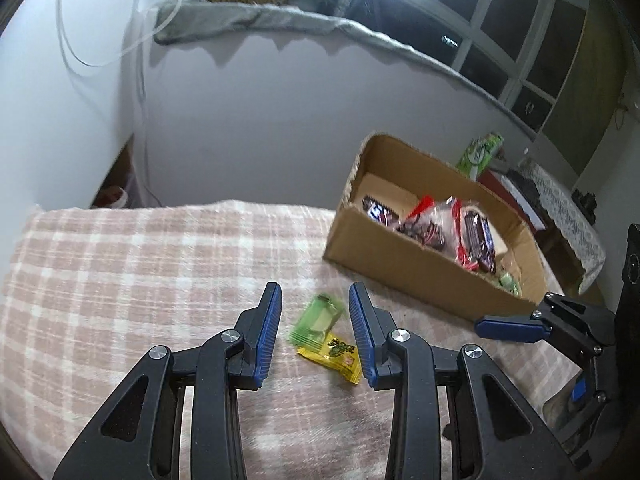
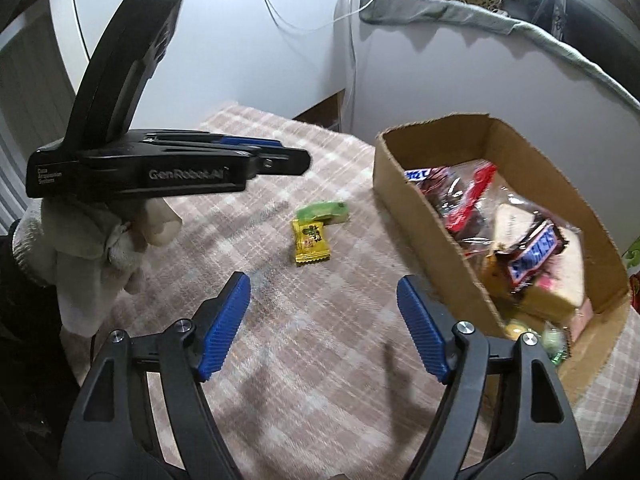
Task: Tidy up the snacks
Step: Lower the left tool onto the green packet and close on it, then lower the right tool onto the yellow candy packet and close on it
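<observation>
A green candy packet (image 1: pixel 320 316) (image 2: pixel 322 212) and a yellow one (image 1: pixel 336 354) (image 2: pixel 311 242) lie touching on the plaid cloth. My left gripper (image 1: pixel 315 288) (image 2: pixel 298 160) hovers over them, jaws somewhat apart, pressing on nothing. My right gripper (image 2: pixel 322 284) is open wide and empty, nearer the front edge and short of the packets; one of its blue pads (image 1: pixel 506 327) shows at the right of the left wrist view. Right of the packets stands a cardboard box (image 1: pixel 400 272) (image 2: pixel 404 184) holding Snickers bars (image 2: pixel 534 254) and a red-trimmed clear bag of chocolates (image 1: pixel 428 224).
The plaid cloth (image 1: pixel 140 280) covers the table, whose far edge meets a white wall. A gloved hand (image 2: pixel 92 240) holds the left gripper. A green carton (image 1: pixel 480 152) stands behind the box. A lace-covered table (image 1: pixel 560 208) sits lower at the right.
</observation>
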Available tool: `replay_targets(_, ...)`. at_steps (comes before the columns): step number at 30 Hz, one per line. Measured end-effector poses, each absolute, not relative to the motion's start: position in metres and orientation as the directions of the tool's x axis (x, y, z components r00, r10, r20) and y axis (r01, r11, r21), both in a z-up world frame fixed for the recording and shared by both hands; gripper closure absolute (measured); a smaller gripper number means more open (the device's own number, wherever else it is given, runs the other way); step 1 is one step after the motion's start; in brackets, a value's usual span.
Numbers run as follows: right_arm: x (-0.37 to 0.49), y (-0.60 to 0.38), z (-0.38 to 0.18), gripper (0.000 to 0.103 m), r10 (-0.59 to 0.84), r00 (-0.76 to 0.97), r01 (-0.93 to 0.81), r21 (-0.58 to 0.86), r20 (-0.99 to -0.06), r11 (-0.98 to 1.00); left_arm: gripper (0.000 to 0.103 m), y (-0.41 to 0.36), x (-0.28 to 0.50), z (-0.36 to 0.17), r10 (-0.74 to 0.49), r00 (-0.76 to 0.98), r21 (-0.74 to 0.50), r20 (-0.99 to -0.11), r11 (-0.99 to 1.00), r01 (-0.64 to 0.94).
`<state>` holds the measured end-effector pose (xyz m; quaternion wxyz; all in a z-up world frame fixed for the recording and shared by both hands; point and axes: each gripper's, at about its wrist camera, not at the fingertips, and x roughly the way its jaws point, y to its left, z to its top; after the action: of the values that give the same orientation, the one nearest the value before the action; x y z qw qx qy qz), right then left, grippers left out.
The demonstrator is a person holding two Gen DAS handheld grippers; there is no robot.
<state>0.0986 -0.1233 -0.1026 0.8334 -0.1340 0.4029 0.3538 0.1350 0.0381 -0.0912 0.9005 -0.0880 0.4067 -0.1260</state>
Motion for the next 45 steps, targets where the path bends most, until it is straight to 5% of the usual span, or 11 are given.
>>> replay_targets(18,0.119,-0.117,-0.120,0.030,0.472,0.384,-0.692,0.092,-0.793,0.716,0.074,0.012,0.155,-0.124,-0.202,0.568,-0.124,-0.798,0.977,0.173)
replay_targets(29,0.120,-0.118,-0.121,0.030,0.472,0.384,-0.693,0.090,-0.793,0.715,0.084,0.024,0.146,-0.125,-0.171,0.584,-0.102,-0.794,0.983,0.151)
replay_targets(45,0.126,-0.090,-0.134,0.040,0.460,0.359,-0.713,0.079,-0.812,0.696,0.084,0.046,0.118,-0.127,-0.137,0.590,-0.054,-0.796,0.986,0.156)
